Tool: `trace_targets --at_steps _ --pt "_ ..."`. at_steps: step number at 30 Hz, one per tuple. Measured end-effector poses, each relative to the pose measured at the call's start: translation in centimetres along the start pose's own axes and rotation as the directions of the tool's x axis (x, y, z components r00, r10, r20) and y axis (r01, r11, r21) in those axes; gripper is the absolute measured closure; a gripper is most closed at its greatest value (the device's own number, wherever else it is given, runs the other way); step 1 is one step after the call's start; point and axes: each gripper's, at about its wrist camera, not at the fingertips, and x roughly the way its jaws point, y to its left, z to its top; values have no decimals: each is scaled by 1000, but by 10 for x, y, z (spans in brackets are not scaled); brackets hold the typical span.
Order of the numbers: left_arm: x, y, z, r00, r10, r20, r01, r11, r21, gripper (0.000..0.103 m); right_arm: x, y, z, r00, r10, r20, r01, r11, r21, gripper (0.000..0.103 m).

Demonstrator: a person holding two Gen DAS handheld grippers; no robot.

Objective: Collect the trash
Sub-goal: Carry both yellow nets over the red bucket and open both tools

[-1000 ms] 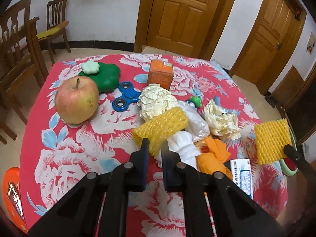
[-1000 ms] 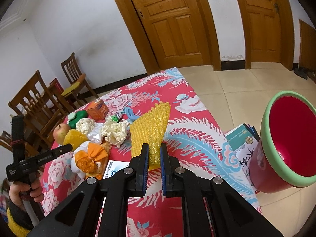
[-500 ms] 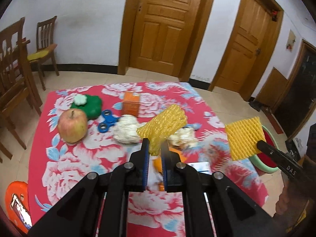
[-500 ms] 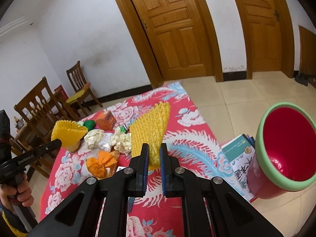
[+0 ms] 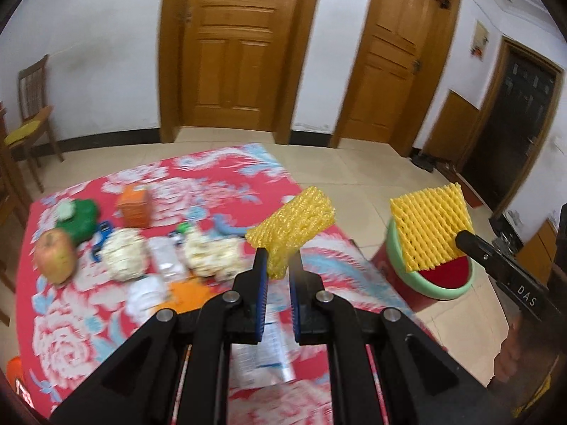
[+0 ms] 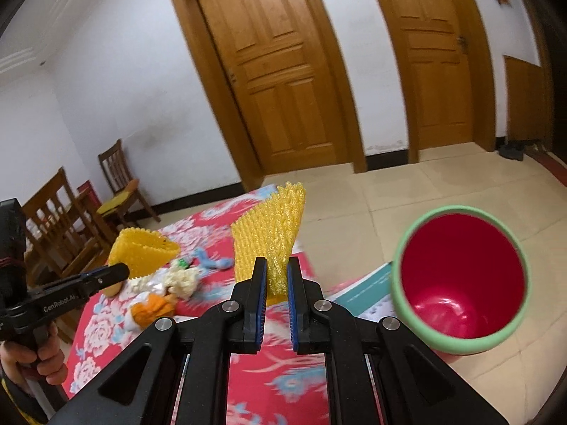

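A: Where are the yellow foam fruit nets?

B: Both have lifted off the red floral tablecloth (image 5: 88, 333). The left gripper (image 5: 277, 265) is clamped on the rolled yellow foam net (image 5: 294, 223); the right gripper (image 6: 273, 276) pinches the flat yellow foam net (image 6: 273, 233).

A: And the red bin with the green rim (image 6: 460, 283)?

B: On the floor beside the table, now close; dropping looks next.

White walls (image 6: 134, 81), wood doors (image 5: 234, 46), tiled floor (image 6: 443, 184), chairs (image 6: 118, 180).
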Motion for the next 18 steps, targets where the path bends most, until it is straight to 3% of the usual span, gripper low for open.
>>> trace_targets --at_steps 9,18 --pt "48 -89 15 994 -92 -59 99 986 131 93 -14 -71 2 994 -105 25 101 988 117 93" --pt "109 -168 16 972 -172 -159 205 953 225 93 -13 -130 -3 977 -213 -13 211 956 205 93"
